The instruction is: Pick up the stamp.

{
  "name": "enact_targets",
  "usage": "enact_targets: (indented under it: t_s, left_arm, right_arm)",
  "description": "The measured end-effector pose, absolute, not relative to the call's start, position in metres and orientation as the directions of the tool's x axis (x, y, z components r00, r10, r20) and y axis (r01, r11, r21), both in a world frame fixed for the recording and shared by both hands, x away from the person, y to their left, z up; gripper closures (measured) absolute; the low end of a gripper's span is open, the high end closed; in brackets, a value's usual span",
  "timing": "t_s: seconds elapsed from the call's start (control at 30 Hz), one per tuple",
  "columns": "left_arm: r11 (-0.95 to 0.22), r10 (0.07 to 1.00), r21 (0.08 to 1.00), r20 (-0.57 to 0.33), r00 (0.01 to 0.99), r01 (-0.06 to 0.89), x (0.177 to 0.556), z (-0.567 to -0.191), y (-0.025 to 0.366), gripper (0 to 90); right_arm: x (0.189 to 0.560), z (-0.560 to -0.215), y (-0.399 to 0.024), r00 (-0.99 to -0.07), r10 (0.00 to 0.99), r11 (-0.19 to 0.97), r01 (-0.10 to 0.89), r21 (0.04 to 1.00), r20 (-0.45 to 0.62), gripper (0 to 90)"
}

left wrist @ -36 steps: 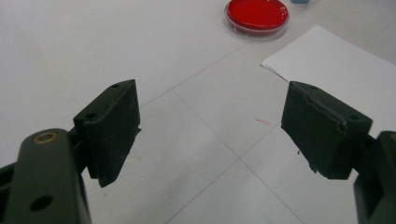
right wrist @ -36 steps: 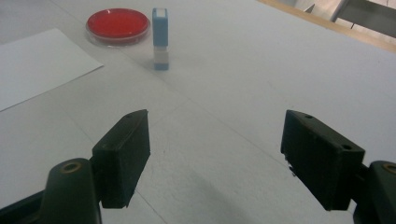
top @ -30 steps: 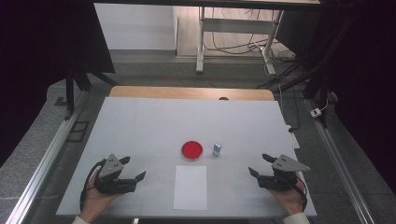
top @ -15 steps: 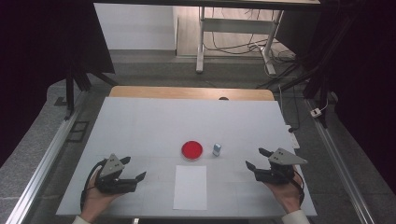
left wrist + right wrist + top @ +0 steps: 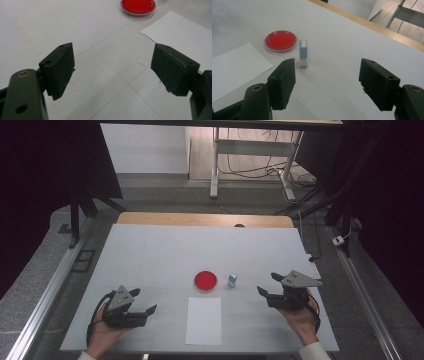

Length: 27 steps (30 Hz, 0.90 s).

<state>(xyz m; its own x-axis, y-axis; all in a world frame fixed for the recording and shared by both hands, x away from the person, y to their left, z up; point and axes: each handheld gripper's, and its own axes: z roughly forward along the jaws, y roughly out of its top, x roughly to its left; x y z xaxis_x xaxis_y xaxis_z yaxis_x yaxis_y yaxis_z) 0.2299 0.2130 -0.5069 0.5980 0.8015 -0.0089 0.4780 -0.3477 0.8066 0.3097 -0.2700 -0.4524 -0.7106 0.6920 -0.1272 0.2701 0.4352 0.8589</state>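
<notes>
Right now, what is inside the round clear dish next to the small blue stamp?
The dish holds an even red layer across its whole floor, with nothing lying on top. The table beneath it is hidden by that red. The stamp stands upright beside it, apart.

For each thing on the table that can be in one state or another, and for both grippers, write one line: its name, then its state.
Round red-filled clear dish: flat on the table, beside the stamp, untouched.
Small blue-and-white stamp block: standing upright, free of both grippers.
White paper sheet: lying flat, unfolded.
Left gripper: open, nothing between the jaws.
Right gripper: open, jaws have just been closing a little, nothing between them.
</notes>
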Motion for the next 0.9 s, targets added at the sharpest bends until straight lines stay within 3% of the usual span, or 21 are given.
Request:
enact_targets:
  t_s: [0.5, 0.9]
  left_arm:
    - [-0.345, 0.802, 0.806, -0.014, 0.598, 0.482, 0.230, -0.508, 0.211, 19.1]
    - [-0.344, 0.799, 0.801, -0.025, 0.601, 0.490, 0.230, -0.510, 0.212, 19.2]
  right_arm:
    - [0.331, -0.436, -0.238, -0.739, 0.665, 0.474, 0.306, 0.825, -0.107, 29.8]
    - [0.348, -0.444, -0.209, -0.767, 0.633, 0.525, 0.323, 0.788, -0.107, 29.8]
